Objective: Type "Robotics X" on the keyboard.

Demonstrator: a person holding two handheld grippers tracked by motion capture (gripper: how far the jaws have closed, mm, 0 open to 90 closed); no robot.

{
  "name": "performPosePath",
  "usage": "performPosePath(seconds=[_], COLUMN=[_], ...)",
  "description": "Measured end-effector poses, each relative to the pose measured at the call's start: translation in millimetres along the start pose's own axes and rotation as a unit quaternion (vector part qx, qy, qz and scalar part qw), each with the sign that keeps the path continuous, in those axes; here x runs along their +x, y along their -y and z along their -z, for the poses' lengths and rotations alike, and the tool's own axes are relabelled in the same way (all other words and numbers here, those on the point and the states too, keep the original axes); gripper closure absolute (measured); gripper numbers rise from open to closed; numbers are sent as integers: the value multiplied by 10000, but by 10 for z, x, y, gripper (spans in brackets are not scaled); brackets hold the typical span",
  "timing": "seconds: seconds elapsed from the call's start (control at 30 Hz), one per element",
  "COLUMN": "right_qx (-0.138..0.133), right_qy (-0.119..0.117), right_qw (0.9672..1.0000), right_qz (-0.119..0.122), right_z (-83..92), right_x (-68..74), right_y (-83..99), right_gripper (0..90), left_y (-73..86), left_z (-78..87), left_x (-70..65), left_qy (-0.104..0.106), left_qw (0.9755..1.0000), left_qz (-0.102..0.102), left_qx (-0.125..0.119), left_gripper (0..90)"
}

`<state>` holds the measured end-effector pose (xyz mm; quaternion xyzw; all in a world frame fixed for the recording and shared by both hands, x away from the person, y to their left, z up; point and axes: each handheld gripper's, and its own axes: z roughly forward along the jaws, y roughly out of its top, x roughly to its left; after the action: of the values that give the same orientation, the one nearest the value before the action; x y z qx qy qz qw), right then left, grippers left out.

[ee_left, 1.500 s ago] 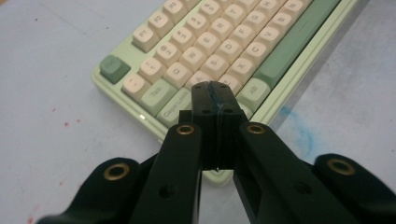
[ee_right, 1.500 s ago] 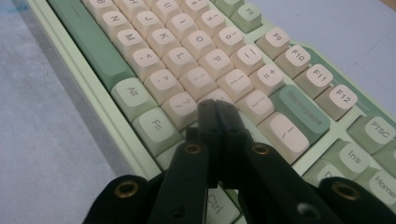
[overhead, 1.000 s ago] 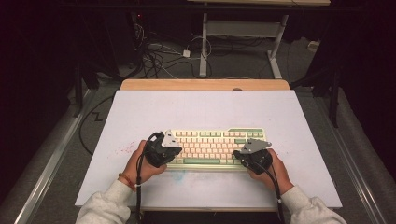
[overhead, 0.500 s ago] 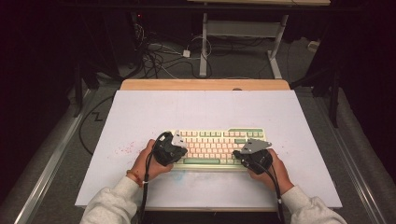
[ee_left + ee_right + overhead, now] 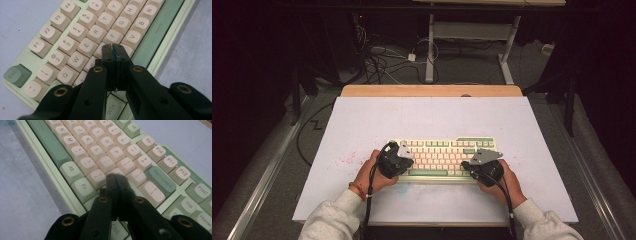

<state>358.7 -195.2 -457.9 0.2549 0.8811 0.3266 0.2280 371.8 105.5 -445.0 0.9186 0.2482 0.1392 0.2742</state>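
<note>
A pale green keyboard [image 5: 442, 156] with cream keys lies on the white mat near the front of the table. My left gripper [image 5: 406, 161] rests over the keyboard's left end. In the left gripper view, the left gripper [image 5: 114, 48] is shut with nothing between the jaws, its tips over the keys [image 5: 113, 37] near D and C. My right gripper [image 5: 473, 165] sits over the keyboard's right end. In the right gripper view, the right gripper [image 5: 115, 177] is shut and empty too, tips above the keys beside the question-mark key [image 5: 96, 177]. A hand holds each gripper.
The white mat [image 5: 432, 117] covers most of the wooden table [image 5: 432, 91]. Red speckles [image 5: 344, 161] mark the mat left of the keyboard. Cables [image 5: 382, 60] and a white desk frame [image 5: 430, 45] stand on the floor beyond the table.
The left gripper has shifted slightly to the right, further over the keyboard's left end. The right gripper and the keyboard have stayed in place.
</note>
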Motion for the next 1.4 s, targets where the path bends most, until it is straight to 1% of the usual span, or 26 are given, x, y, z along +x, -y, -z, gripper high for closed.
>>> performPosePath(seconds=[0.2,0.27,0.3,0.33,0.43,0.6,0.63,0.7,0.73,0.8,0.87,0.93,1.0,1.03,1.1,1.2,1.23,1.27,1.4], right_qx=[9,9,6,7,22,26,35,34,37,41,31,-4,-68,-104,-203,-250,-257,-271,-326], right_qy=[23,26,25,18,-7,18,12,11,18,23,40,27,43,24,59,44,47,51,50], right_qw=[10000,10000,10000,10000,10000,10000,10000,10000,10000,10000,10000,10000,10000,9999,9998,9997,9996,9996,9994], right_qz=[34,40,43,43,28,64,68,46,50,64,59,64,48,28,-31,-62,-58,-61,-84], right_z=[0,0,0,0,1,2,4,4,4,5,10,26,57,74,104,124,129,131,150], right_x=[7,8,8,6,-1,7,5,4,7,8,7,7,3,-7,-20,-35,-40,-44,-55], right_y=[-3,-3,-2,-2,-8,-11,-13,-12,-13,-16,-17,-17,-30,-38,-50,-59,-61,-63,-81], right_gripper=[900,900,900,900,900,900,900,900,900,900,900,900,900,900,900,900,900,900,900], left_y=[-6,-2,9,8,-2,-4,-1,7,10,13,15,16,20,23,29,34,35,37,43], left_z=[2,-18,-46,-48,-26,15,15,18,23,43,71,91,95,96,100,106,108,108,105], left_x=[-31,-39,-52,-52,-72,-78,-80,-89,-87,-77,-63,-64,-67,-66,-53,-37,-35,-33,-22], left_qy=[-85,-78,-145,-154,-185,-220,-203,-271,-261,-295,-264,-331,-370,-404,-372,-395,-431,-430,-454], left_qw=[9999,9999,9998,9998,9996,9996,9996,9994,9994,9992,9993,9988,9985,9984,9985,9982,9980,9978,9976], left_qz=[-57,-100,-110,-96,-194,-169,-180,-226,-228,-195,-169,-205,-244,-245,-205,-173,-174,-126,-66], left_qx=[-10,41,0,-4,54,-64,-53,-71,-88,-158,-225,-294,-314,-325,-355,-406,-431,-481,-524], left_gripper=[856,861,870,874,865,852,852,850,847,845,839,825,825,822,821,812,801,792,751])
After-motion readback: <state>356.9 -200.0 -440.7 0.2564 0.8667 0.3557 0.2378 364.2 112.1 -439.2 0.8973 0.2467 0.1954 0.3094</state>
